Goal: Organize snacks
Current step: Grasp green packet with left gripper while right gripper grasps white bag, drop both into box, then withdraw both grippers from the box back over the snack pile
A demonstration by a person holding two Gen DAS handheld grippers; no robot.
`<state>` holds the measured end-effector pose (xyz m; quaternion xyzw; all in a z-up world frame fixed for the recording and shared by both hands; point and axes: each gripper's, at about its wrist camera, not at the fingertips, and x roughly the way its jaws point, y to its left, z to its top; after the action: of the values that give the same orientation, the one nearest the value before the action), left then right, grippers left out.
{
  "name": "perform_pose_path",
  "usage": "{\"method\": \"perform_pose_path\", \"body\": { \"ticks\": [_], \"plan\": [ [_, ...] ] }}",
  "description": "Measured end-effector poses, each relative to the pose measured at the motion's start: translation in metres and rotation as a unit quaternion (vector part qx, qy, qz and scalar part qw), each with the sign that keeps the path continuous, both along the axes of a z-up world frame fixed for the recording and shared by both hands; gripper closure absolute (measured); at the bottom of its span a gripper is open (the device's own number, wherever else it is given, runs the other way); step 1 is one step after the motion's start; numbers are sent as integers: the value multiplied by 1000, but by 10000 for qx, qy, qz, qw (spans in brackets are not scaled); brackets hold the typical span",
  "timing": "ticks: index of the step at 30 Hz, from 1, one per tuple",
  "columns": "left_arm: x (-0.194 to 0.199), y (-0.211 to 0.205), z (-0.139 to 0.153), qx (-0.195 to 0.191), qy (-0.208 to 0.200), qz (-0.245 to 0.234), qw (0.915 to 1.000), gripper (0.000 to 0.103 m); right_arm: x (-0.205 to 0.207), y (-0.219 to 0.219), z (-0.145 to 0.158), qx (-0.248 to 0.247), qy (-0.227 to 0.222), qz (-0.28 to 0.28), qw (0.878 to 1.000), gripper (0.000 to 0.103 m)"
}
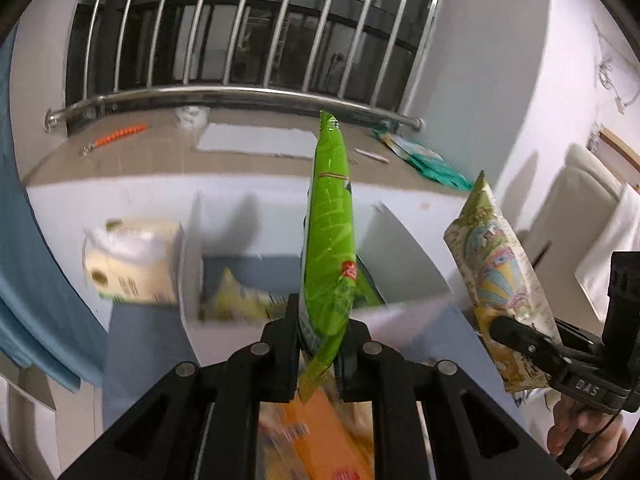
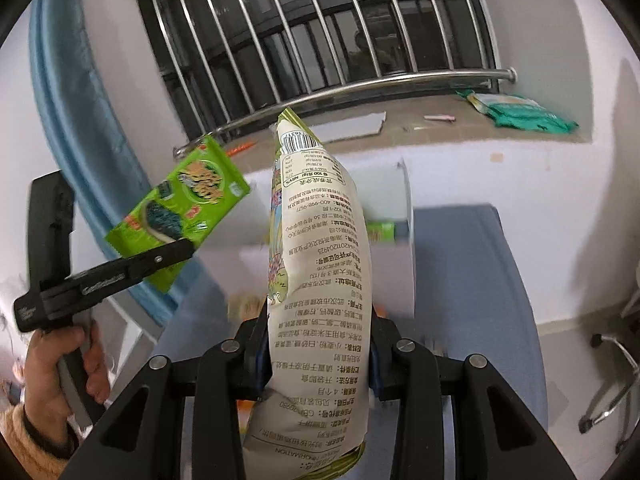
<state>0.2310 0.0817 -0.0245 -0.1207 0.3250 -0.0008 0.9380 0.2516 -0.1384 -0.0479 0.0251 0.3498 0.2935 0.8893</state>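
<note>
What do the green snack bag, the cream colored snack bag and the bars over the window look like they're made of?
Green snack bag: glossy plastic film, judging by its streaky glare and creases.
Cream snack bag: probably plastic film too, with a duller finish; it is printed with text and puffs and wrinkles like a sealed pouch.
Window bars: polished metal, likely stainless steel, given the silvery tube reflections.

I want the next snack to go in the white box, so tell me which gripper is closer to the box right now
Left. The left gripper, shut on the green snack bag, hangs just in front of the white box. The right gripper, holding the cream snack bag, is off to the box's right.
</note>
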Motion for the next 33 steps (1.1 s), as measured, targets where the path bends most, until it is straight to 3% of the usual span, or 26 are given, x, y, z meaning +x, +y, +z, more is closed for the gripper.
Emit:
{"method": "perform_pose_path", "body": {
  "ticks": [7, 11, 12, 13, 14, 15, 18, 21, 27, 33],
  "plan": [
    [69, 22, -5, 187, 287, 124, 9993, 88, 99, 48, 2, -421, 155, -75, 9990, 63],
    [86, 26, -16, 205, 387, 114, 9990, 84, 126, 60, 0, -610, 186, -84, 9979, 62],
    [92, 27, -20, 245, 484, 161, 9984, 77, 129, 63, 0, -652, 160, -62, 9977, 60],
    [98, 27, -25, 316, 585, 208, 9976, 45, 133, 66, 1, -700, 118, -47, 9975, 44],
    [101, 28, -28, 367, 647, 252, 9969, 4, 135, 67, 2, -747, 43, -32, 9972, 26],
    [101, 30, -32, 437, 649, 361, 9963, 1, 136, 67, 3, -748, -30, -71, 9972, 0],
    [97, 33, -39, 340, 672, 343, 9966, 0, 123, 59, 12, -669, -371, -212, 9968, 0],
    [92, 33, -42, 305, 690, 330, 9966, 0, 113, 53, 16, -646, -434, -172, 9968, 0],
    [69, 22, -26, 440, 563, 226, 9972, 0, 104, 48, 27, -555, -573, -105, 9968, 0],
    [25, 8, -5, 493, 223, 16, 9985, 0, 65, 37, 35, -359, -701, 138, 9968, 0]
  ]
}}
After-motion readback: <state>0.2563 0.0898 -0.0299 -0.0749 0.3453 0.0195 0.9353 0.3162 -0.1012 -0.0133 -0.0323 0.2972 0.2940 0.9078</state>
